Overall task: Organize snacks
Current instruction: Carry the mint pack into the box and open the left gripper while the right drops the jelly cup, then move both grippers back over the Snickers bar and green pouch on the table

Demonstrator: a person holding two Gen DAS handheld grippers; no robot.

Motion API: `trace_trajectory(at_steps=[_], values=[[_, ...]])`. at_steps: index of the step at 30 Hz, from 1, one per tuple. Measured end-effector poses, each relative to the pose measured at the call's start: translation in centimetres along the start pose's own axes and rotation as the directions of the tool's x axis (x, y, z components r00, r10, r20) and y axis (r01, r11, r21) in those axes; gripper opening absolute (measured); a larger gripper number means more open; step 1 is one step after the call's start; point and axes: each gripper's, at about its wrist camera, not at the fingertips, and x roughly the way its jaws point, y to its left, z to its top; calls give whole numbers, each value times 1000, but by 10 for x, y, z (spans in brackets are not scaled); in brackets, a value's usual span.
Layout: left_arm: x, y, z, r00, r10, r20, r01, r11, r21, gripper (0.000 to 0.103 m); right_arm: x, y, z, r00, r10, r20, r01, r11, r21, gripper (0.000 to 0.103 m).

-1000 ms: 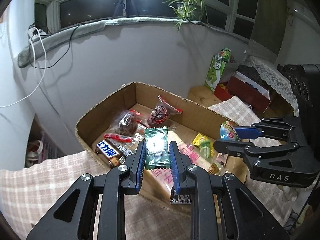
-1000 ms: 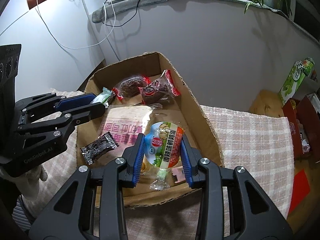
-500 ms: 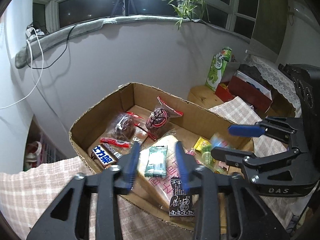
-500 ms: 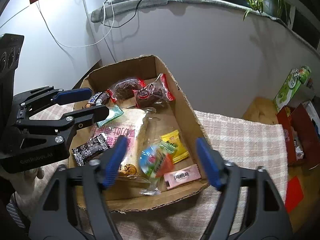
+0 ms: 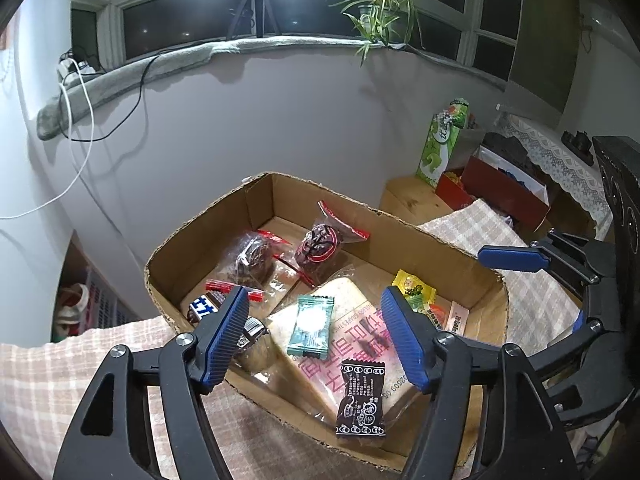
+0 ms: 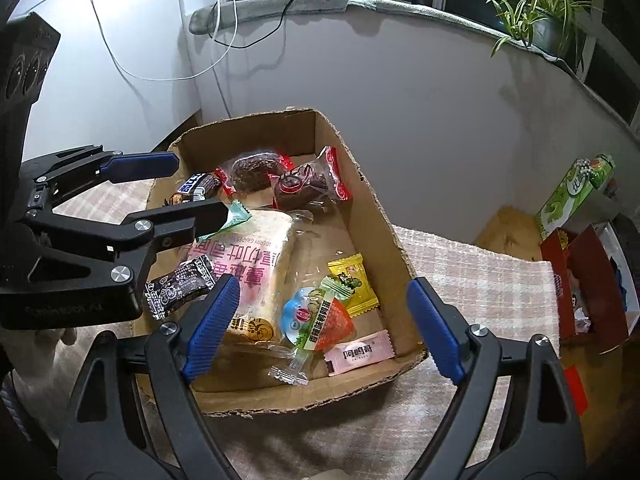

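Just under the left gripper (image 5: 314, 336) sits a cardboard box (image 5: 404, 232) full of snacks. The jaws have just been opening and now stand apart. A small green packet (image 5: 311, 326) lies between them, down on a big bread bag (image 5: 352, 344), and the pads do not touch it. A black candy packet (image 5: 362, 398) lies nearer, at the front of the box.

Beside it, the right gripper (image 6: 320, 330) hangs over the same box (image 6: 372, 216). Its jaws have just been opening too and stand wide apart. A round blue and orange snack bag (image 6: 316, 318) lies loose below them in the box. A pink candy (image 6: 358, 354) and a yellow candy (image 6: 352, 282) lie close to it. Two dark cakes (image 6: 280, 176) in red wrappers sit at the far end. The box rests on a checked cloth (image 6: 480, 276).
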Motion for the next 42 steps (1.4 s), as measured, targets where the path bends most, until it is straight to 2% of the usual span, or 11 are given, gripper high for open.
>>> trace_trajectory(at_steps=[15,27,34,42], values=[[-28,-1,-5,1000,-2,25,2,1000,-1,69,-30,16,-5,999,-32,20,32,999,1,88],[-70,15,-21,998,15,57,-13,1000,-26,70,-55,59,-7,999,-10,46,12,999,-39,88],[-93,37,-36,997,35,65,-31,998,-61,70,-62,94,-7,998,35,54,-31,997,-72,88],[-115,86,-63,995,88,48,-81,987,-141,70,-52,141,-9,995,95,31,-90,987,-130,88]])
